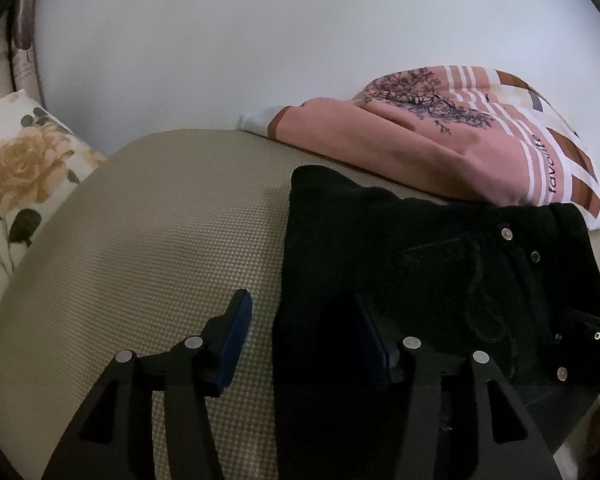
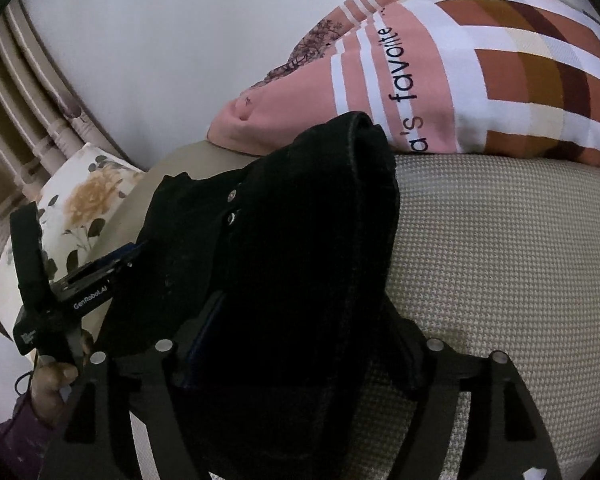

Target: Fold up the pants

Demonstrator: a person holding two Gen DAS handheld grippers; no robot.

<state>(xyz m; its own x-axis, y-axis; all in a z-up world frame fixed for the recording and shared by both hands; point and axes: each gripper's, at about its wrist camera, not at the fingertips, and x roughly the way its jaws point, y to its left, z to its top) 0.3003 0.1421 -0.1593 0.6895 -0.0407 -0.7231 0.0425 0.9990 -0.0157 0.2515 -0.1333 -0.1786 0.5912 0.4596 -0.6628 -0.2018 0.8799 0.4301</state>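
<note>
Here the black pants (image 1: 440, 264) lie bunched in a dark heap on the beige woven surface (image 1: 160, 240), their far edge just touching the pink pillow (image 1: 440, 148) with the tree print and the word "favorite". Taking that pillow as the landmark, the pants sit directly in front of it, and a floral cushion (image 1: 16, 168) lies well off to its left at the surface's edge, against the white wall (image 1: 220, 40). In the left wrist view the left claw (image 1: 300, 340) stands with its jaws spread: one blue-padded finger rests over bare woven surface, the other is over the near edge of the pants, and no fabric is pinched between them. Silver rivets show along the pants' waistband on the side away from the cushion. In the right wrist view the right claw (image 2: 300, 352) has the pants (image 2: 280, 240) draped thickly over and between its fingers; the dark cloth hides the fingertips, so whether it is clamped on the fabric cannot be told. The raised fold of the pants peaks just in front of the pillow (image 2: 460, 72). To the right of the pants, in front of the pillow, a broad stretch of woven surface (image 2: 500, 260) lies uncovered. No containers are in view.
</note>
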